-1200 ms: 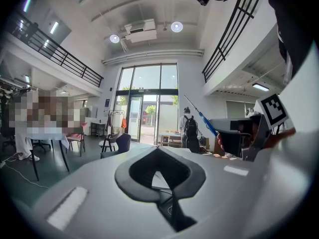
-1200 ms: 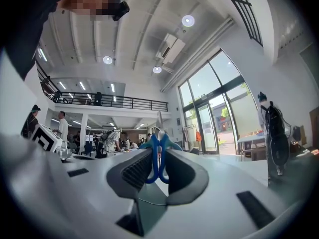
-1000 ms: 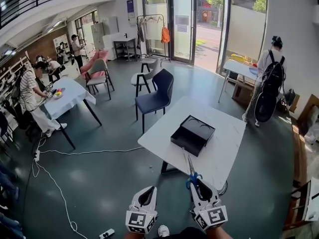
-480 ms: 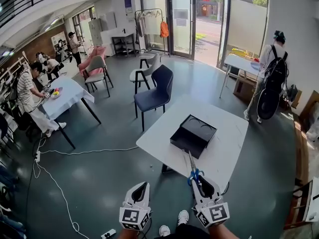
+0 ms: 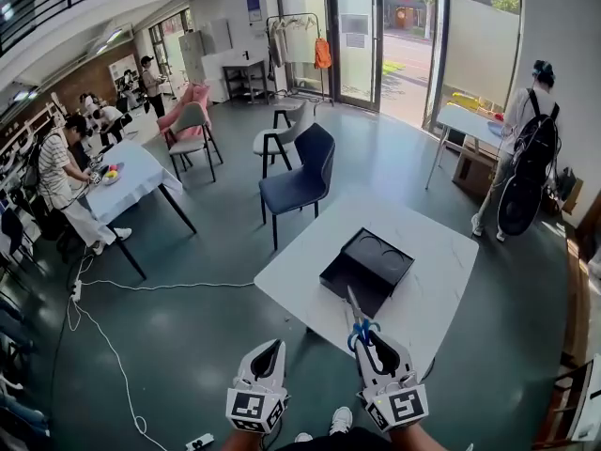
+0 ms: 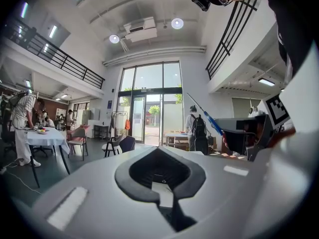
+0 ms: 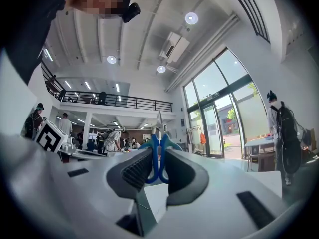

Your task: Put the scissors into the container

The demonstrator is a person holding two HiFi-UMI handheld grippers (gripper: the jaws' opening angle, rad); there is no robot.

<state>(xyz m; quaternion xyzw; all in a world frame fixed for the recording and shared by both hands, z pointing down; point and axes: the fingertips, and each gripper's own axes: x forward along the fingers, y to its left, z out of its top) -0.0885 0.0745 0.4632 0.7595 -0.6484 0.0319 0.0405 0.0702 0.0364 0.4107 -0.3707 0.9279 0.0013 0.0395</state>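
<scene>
Blue-handled scissors (image 7: 154,161) are pinched in the right gripper (image 5: 367,337) near the black container (image 5: 368,269), while the left gripper's (image 5: 271,349) jaws are pressed together.

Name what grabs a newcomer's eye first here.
The blue-handled steel scissors stand out first, clamped in the right hand-held gripper at the bottom of the head view. Their blades point toward the open black rectangular container on the white square table. The left hand-held gripper beside it is shut on nothing.
</scene>
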